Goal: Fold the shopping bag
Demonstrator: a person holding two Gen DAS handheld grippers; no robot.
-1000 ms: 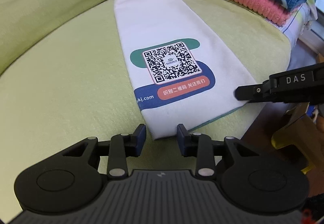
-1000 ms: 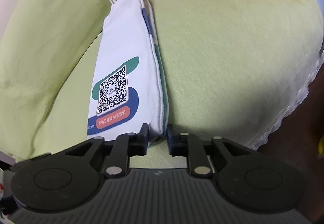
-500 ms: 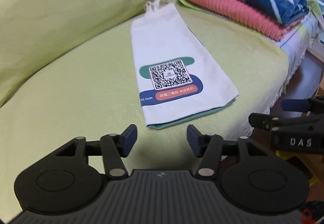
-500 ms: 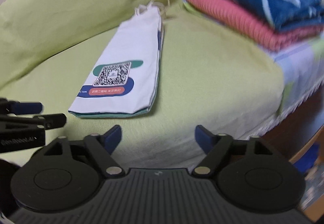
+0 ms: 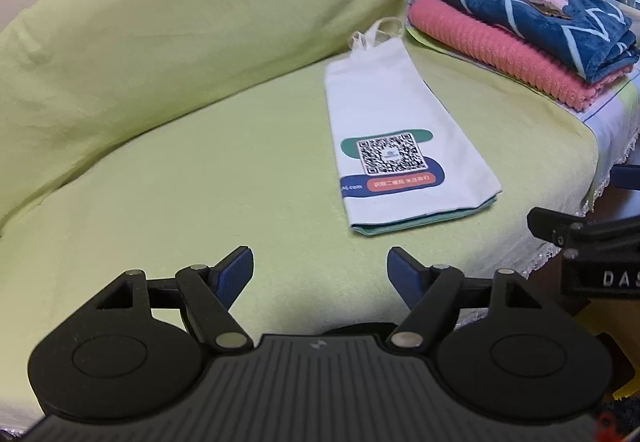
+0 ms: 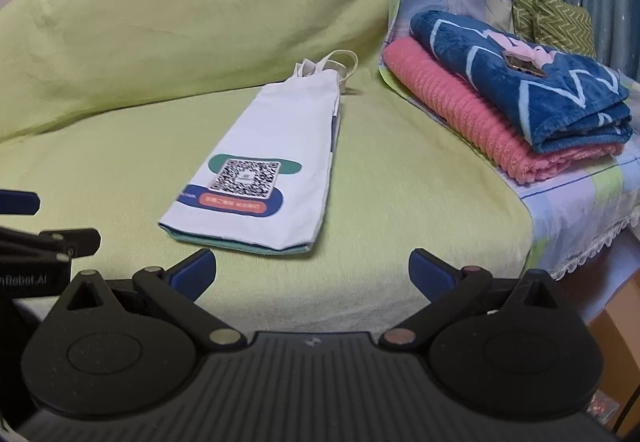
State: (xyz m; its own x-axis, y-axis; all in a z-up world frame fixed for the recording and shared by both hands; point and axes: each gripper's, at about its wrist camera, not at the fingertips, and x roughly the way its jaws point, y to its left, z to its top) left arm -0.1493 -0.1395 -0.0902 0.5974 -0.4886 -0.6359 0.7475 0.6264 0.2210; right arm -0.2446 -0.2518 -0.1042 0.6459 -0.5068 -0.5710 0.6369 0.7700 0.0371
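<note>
A white shopping bag [image 5: 396, 130] with a QR code print lies folded into a long narrow strip on the green sofa seat [image 5: 200, 202], its handles [image 5: 376, 34] at the far end. The same bag [image 6: 280, 162] shows in the right wrist view, teal lining peeking out at its near edge. My left gripper [image 5: 320, 270] is open, held back from the bag's near end with nothing between its fingers. My right gripper [image 6: 312, 270] is open too, wider, and also clear of the bag.
A stack of folded pink and blue towels [image 6: 512, 98] sits on a patterned cover at the right. The green sofa backrest [image 6: 180, 22] rises behind the bag. The seat's lace-trimmed front edge [image 6: 580, 258] drops off at the right.
Both grippers let go of the bag's near end, opened and pulled back away from it. The bag stays folded on the seat.
</note>
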